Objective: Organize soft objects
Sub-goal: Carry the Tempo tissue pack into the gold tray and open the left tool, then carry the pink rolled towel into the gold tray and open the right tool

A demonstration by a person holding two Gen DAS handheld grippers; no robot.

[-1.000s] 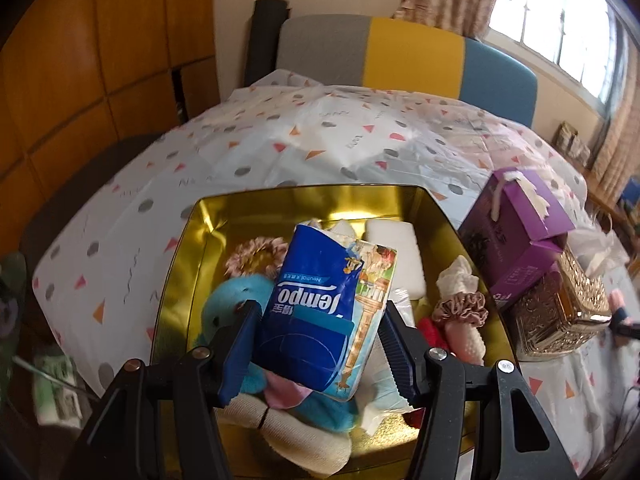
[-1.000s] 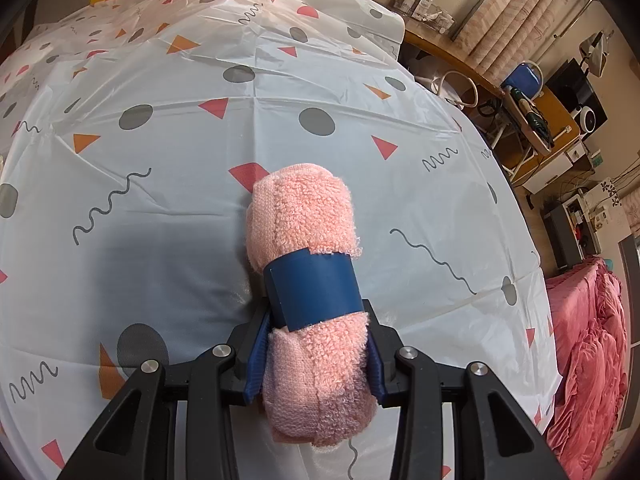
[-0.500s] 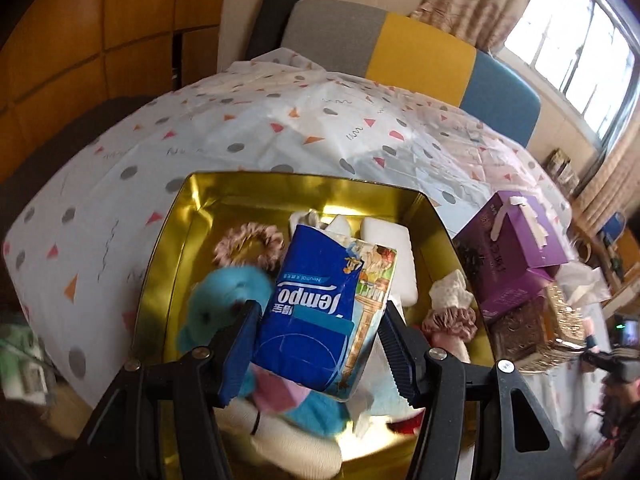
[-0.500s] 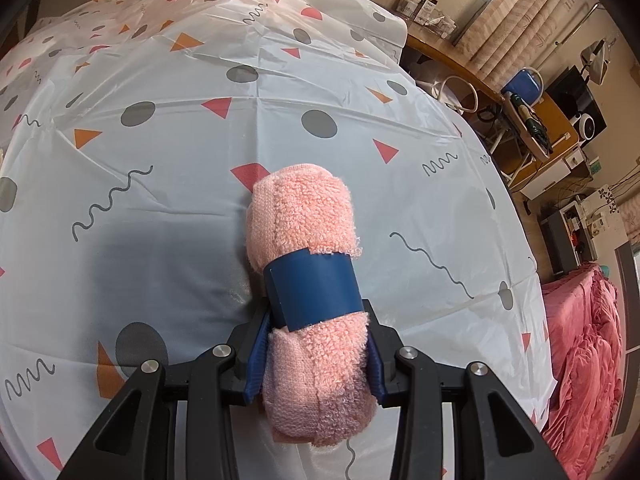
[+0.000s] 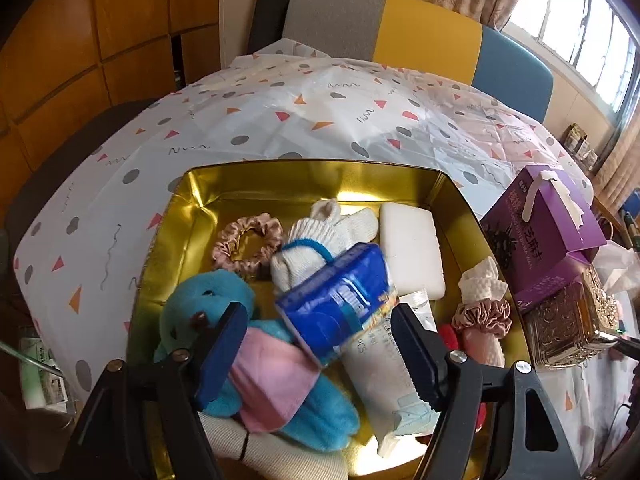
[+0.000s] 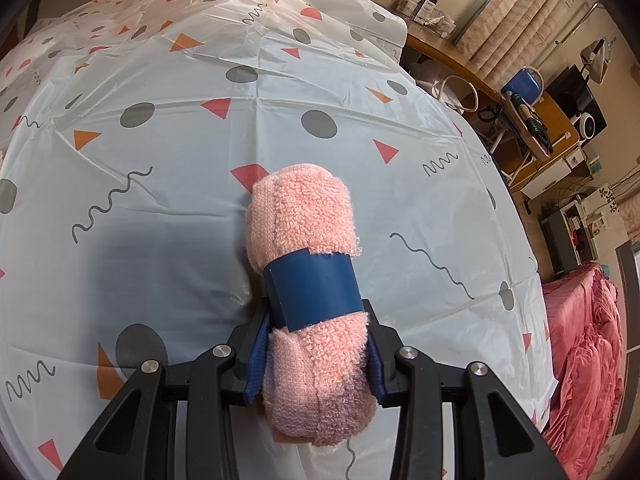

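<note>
In the left wrist view a gold tin tray point(image 5: 188, 200) holds several soft things. A blue tissue pack point(image 5: 340, 300) lies tilted and blurred among them, free of the pads. My left gripper point(image 5: 316, 344) hangs over the tray with its jaws opening; the pack lies beyond the fingertips, nothing pressed between the pads. Around it lie a blue plush toy point(image 5: 204, 300), a pink cloth point(image 5: 272, 384), white socks point(image 5: 320, 240), a beige scrunchie point(image 5: 246, 244) and a white sponge point(image 5: 410, 248). In the right wrist view my right gripper point(image 6: 316, 352) is shut on a rolled pink towel point(image 6: 304, 220) with a blue band, over the patterned tablecloth point(image 6: 160, 160).
A purple box point(image 5: 544, 232) and an ornate gold box point(image 5: 568, 328) stand right of the tray. A grey, yellow and blue chair back point(image 5: 400, 36) rises behind the table. Past the table's right edge are a wooden desk point(image 6: 532, 120) and red bedding point(image 6: 588, 360).
The left gripper's jaws widened and let go of the blue tissue pack, which tipped down onto the pile in the tray. The right gripper and its towel have not moved.
</note>
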